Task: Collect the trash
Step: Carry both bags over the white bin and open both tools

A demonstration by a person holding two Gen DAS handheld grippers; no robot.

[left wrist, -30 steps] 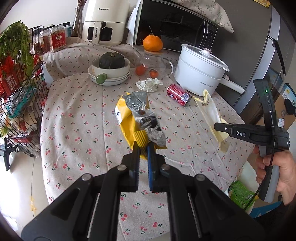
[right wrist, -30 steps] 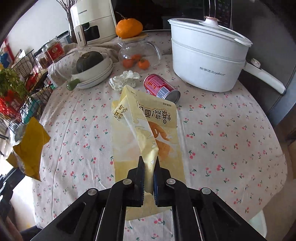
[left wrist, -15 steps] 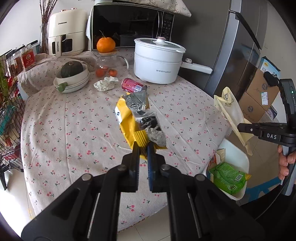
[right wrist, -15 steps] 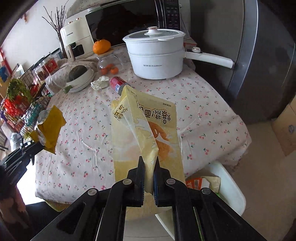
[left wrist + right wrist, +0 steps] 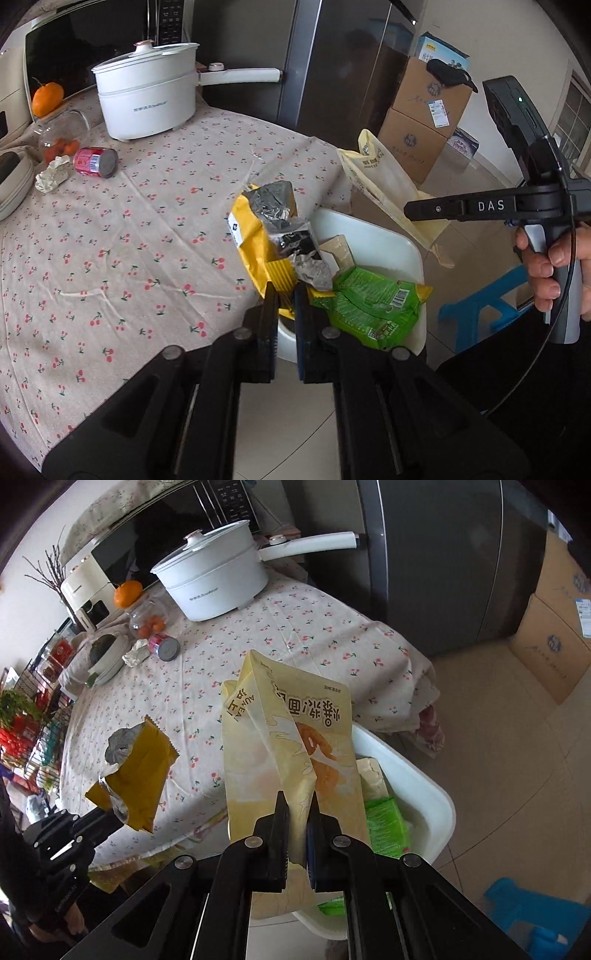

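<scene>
My left gripper (image 5: 285,295) is shut on a yellow snack wrapper (image 5: 258,240) with a crumpled silver lining, held over the near rim of a white bin (image 5: 376,236) beside the table. A green packet (image 5: 373,302) lies in that bin. My right gripper (image 5: 297,805) is shut on a pale yellow bag (image 5: 291,734) with an orange picture, hanging above the white bin (image 5: 424,786). In the left wrist view that pale yellow bag (image 5: 384,184) dangles from the right gripper (image 5: 410,212), held by a hand. On the table lie a red can (image 5: 94,162) and crumpled paper (image 5: 51,177).
A white pot (image 5: 147,99) with a long handle, a glass jar with an orange (image 5: 46,98) on top, and stacked plates stand on the cherry-print tablecloth (image 5: 110,258). A dark fridge, cardboard boxes (image 5: 424,122) and a blue stool (image 5: 476,310) surround the bin.
Both grippers have swung from over the table to over the white bin at the table's edge, still holding the yellow wrapper and the pale yellow bag.
</scene>
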